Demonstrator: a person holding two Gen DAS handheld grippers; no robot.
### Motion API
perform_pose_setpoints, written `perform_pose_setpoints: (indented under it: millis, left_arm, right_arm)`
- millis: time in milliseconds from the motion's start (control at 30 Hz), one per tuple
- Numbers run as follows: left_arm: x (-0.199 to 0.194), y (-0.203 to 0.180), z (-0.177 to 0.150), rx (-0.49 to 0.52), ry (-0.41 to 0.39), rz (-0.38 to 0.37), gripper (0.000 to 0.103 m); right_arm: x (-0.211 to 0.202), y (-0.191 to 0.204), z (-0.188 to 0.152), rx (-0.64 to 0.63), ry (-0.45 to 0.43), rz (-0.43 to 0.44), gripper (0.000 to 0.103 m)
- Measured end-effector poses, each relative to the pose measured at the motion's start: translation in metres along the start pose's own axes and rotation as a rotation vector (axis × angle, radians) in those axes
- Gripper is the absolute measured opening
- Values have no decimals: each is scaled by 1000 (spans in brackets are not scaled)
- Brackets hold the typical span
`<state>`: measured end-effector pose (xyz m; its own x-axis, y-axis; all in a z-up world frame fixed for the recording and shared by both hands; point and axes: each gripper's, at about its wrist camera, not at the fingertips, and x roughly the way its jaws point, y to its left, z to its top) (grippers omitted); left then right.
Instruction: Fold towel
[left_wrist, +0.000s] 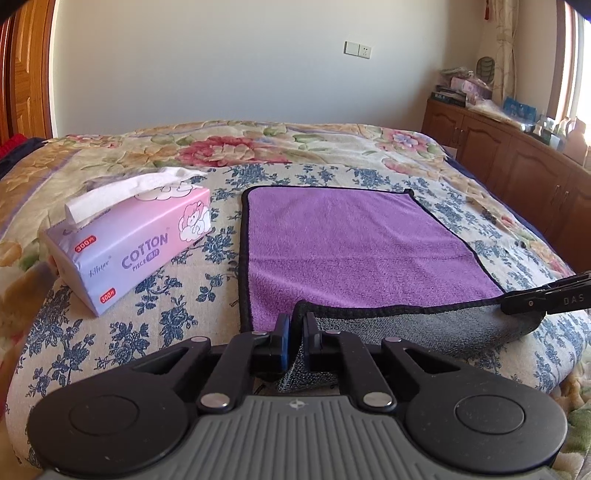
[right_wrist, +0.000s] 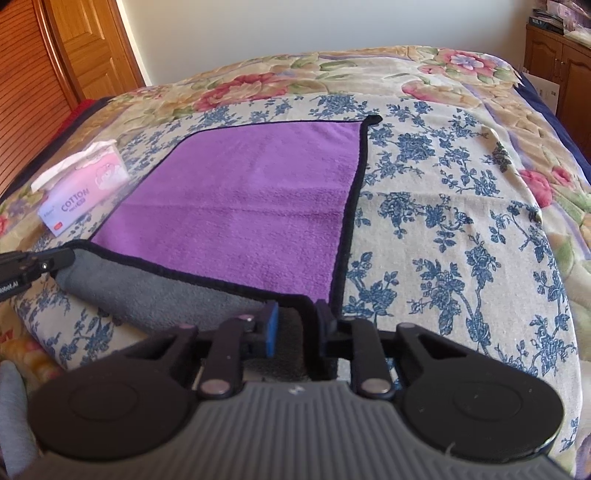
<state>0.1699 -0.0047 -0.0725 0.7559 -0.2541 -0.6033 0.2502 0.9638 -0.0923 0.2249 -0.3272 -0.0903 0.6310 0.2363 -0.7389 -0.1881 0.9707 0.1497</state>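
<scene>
purple towel (left_wrist: 354, 240): lay on bed (left_wrist: 166, 306), near edge lifted, grey underside showing.
left gripper (left_wrist: 295, 328): pinched one near corner.
right gripper (right_wrist: 295, 317): pinched the other.
risk: uneven carry might skew the fold.

The towel's (left_wrist: 354, 243) near left corner disappears between the left gripper's (left_wrist: 296, 334) jaws, and the housing covers the bed (left_wrist: 147, 306) below. In the right wrist view the near right corner is likewise buried in the right gripper (right_wrist: 295, 325) — the contact itself is dark, hard to read. The clutter on the wooden cabinet (left_wrist: 491, 136) is too small to name. The tissue pack's (right_wrist: 81, 192) small print is blurred.
</scene>
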Motion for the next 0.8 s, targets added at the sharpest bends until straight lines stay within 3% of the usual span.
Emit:
perform_pose_setpoints:
  millis: [100, 300, 800]
  left_arm:
    - [0, -2, 1, 7, 0, -1, 7]
    - [-3, -2, 2, 6, -18, -6, 6]
    - [-10, -4, 8, 10, -59, 7, 6]
  right_arm:
    - [-1, 2, 1, -14, 0, -1, 10]
    - [-5, 4, 3, -30, -16, 6, 5]
    - [-14, 4, 10, -32, -83, 29, 4]
